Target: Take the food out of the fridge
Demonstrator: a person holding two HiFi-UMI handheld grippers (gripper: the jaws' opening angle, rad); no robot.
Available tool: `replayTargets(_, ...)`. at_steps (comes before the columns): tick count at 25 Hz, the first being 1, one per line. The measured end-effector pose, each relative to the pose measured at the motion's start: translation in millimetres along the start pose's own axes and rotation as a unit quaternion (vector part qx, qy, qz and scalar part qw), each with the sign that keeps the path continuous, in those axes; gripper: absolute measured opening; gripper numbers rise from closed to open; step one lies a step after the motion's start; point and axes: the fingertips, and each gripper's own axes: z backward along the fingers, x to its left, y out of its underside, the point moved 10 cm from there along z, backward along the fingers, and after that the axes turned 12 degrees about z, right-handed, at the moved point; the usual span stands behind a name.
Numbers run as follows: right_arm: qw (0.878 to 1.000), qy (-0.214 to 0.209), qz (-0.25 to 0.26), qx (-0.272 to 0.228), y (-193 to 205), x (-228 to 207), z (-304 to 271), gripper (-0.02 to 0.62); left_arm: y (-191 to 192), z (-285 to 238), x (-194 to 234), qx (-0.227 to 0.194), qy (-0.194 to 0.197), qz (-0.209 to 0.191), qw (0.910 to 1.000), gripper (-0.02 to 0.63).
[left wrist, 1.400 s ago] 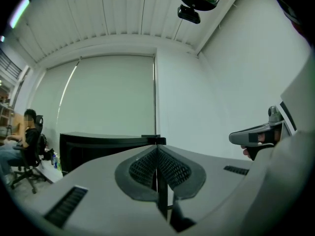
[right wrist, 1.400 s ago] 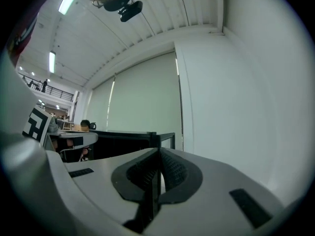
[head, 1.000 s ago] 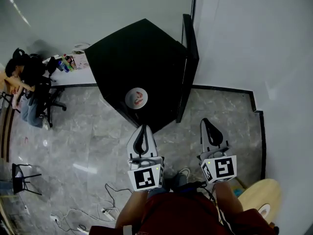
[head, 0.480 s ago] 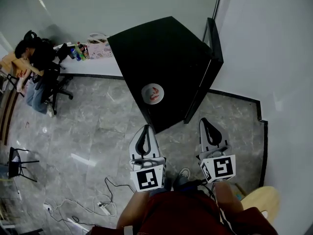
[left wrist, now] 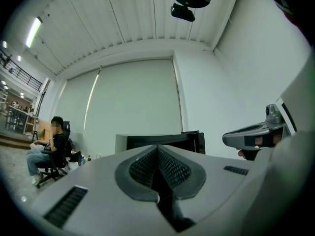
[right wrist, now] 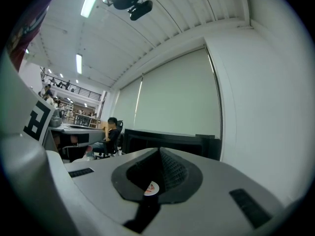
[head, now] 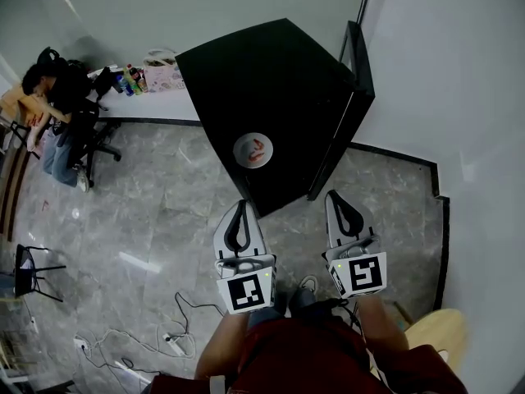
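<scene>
A low black fridge point(head: 279, 72) stands against the wall, with its black door point(head: 354, 97) swung out along its right side. On its top lies a white plate point(head: 253, 150) holding red food. My left gripper point(head: 239, 209) is shut and empty, level, with its tip just short of the fridge's near corner. The right gripper point(head: 337, 197) is also shut and empty, beside the door's near edge. In the left gripper view the shut gripper point(left wrist: 157, 147) faces the fridge point(left wrist: 147, 140). In the right gripper view the other shut gripper point(right wrist: 159, 151) faces the fridge point(right wrist: 162, 139) too.
A person point(head: 57, 105) sits on an office chair at the far left, beside a white desk point(head: 156, 105) with bottles and a bag. Cables point(head: 148, 343) lie on the marble floor. There is a black stool point(head: 33, 273) at the left and a round wooden table point(head: 443, 331) behind me at the right.
Both grippers have moved a little closer to the fridge, the right one shifting slightly left. The head view has swung, so the fridge sits further right and higher in the picture.
</scene>
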Motion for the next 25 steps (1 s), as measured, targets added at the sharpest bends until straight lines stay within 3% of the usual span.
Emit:
replayTargets(13, 1.000, 0.011, -0.005, 0.021, 31, -11, -3, 0.023, 30, -21, -26, 0.009, 0.029, 0.016, 0.9994, 0.014)
replayTargets(25, 0.999, -0.008, 0.004, 0.035, 79, 11, -22, 0.023, 81, -32, -14, 0.010, 0.041, 0.012, 0.9990, 0.014)
